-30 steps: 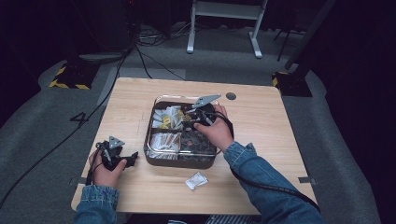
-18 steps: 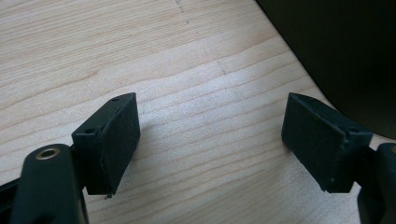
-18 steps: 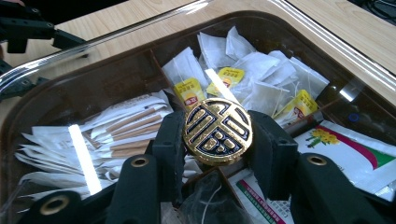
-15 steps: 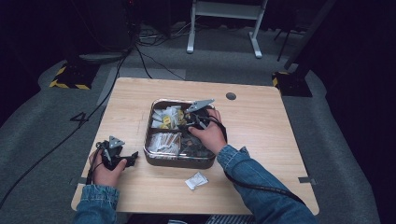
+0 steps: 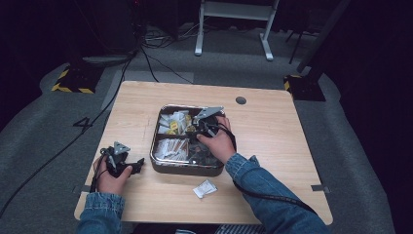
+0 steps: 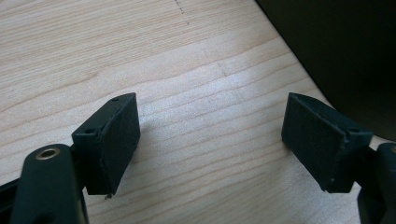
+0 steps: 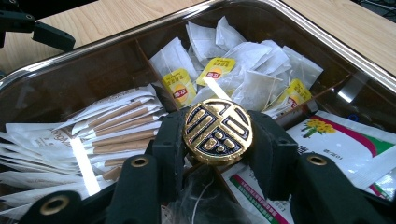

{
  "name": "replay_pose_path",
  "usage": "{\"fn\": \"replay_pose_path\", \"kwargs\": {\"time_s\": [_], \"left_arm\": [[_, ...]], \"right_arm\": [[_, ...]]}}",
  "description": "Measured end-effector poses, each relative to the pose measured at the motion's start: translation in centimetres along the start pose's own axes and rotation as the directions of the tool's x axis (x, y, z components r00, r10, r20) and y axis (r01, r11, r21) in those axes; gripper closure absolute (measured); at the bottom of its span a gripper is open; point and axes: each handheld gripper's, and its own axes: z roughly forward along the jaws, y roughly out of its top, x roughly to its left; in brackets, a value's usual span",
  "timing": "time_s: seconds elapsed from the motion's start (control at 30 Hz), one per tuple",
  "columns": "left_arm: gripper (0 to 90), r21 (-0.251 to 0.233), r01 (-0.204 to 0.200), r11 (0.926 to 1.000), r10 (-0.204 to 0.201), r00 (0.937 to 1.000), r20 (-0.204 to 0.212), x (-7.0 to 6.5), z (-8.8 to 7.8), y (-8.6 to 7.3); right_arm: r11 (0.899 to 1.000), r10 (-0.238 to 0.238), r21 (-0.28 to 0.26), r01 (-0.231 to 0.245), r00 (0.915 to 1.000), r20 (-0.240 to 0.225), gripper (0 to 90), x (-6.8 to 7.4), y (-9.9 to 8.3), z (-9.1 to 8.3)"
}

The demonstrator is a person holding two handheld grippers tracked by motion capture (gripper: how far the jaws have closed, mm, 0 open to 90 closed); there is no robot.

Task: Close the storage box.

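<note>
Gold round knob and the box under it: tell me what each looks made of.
Gold round knob: looks like polished brass-toned metal, shiny raised pattern over dark recesses; could be plated. Box: apparently polished steel rim, mirror-bright, with a clear lid, glass or plastic, judging by glare streaks.

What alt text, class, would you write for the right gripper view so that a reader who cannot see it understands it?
The right gripper clamps a round gold and black knob between its two black jaws, above a metal-rimmed box with compartments. Behind the knob lie white tea bags with yellow tags, to the left long paper sachets, and to the right flat packets printed with yellow flowers.
</note>
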Motion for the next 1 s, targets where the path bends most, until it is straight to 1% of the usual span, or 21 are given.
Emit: {"fn": "replay_pose_path", "kwargs": {"time_s": [0.5,0.77,1.0], "left_arm": [[19.8,-0.001,-0.003,1.0,0.003,1.0,0.0,0.02,0.03,0.02],[19.8,0.001,-0.003,1.0,0.003,1.0,0.0,0.02,0.01,0.03],[19.9,-0.002,-0.003,1.0,0.003,1.0,-0.002,0.0,0.04,0.02]], "right_arm": [[1.0,0.014,-0.001,-0.014,0.9999,-0.001,58.9,0.31,-0.49,0.44],[1.0,0.016,-0.006,-0.016,0.9998,0.012,58.8,0.52,-0.65,0.4],[1.0,0.027,0.001,-0.027,0.9996,0.004,58.5,0.42,-0.51,0.53]]}}
